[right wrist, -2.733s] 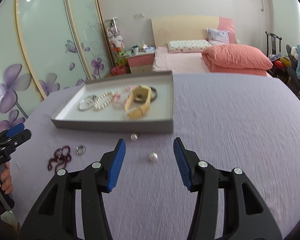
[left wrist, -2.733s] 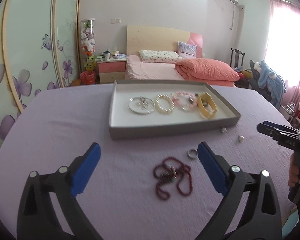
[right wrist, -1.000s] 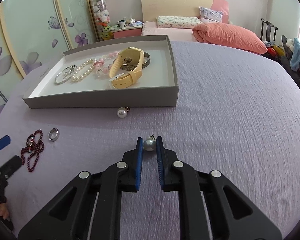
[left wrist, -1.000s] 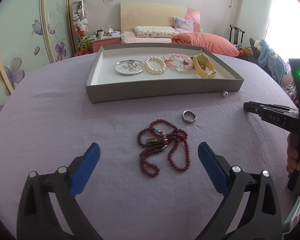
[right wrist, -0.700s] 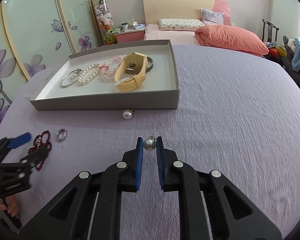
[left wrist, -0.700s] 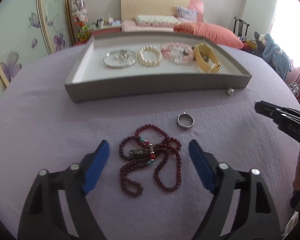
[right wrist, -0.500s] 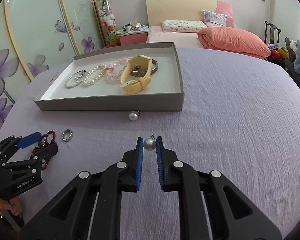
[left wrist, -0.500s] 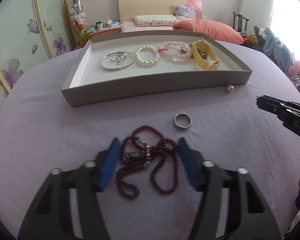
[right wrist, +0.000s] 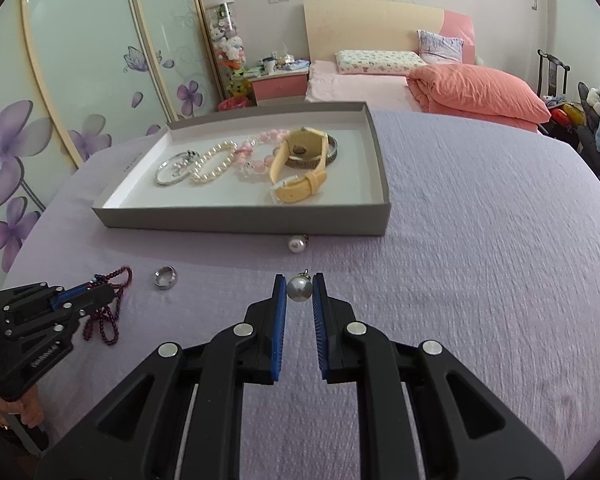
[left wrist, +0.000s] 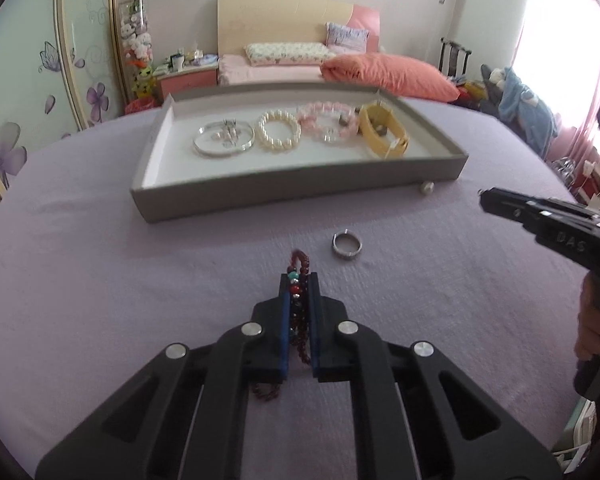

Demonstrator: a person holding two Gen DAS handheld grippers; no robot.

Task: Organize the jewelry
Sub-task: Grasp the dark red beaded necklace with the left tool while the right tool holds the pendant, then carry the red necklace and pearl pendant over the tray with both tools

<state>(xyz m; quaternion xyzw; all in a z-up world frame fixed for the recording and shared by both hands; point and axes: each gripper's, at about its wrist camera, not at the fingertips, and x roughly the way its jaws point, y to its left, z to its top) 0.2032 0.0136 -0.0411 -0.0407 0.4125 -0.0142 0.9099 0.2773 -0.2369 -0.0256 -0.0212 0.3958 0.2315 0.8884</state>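
My left gripper (left wrist: 299, 280) is closing its jaws on a dark red bead necklace (left wrist: 299, 264); the pads press on the strand, which is bunched between them and trails onto the purple cloth. In the right wrist view the same necklace (right wrist: 112, 312) hangs from the left gripper (right wrist: 100, 292) at the left. My right gripper (right wrist: 299, 280) is shut on a pearl earring (right wrist: 299, 290), held just above the cloth. A silver ring (left wrist: 347, 245) lies just past the necklace. A second pearl earring (right wrist: 297, 245) rests against the grey tray (right wrist: 240, 220).
The tray (left wrist: 300, 188) holds a silver bangle (left wrist: 224, 140), a pearl bracelet (left wrist: 279, 135), a pink bead bracelet (left wrist: 327, 122) and a yellow watch (left wrist: 383, 136). My right gripper (left wrist: 486, 200) reaches in from the right. A bed stands behind the round table.
My left gripper went from wide open around the necklace to shut on it, gathering the strand. The right gripper kept its hold on the pearl earring and rose slightly.
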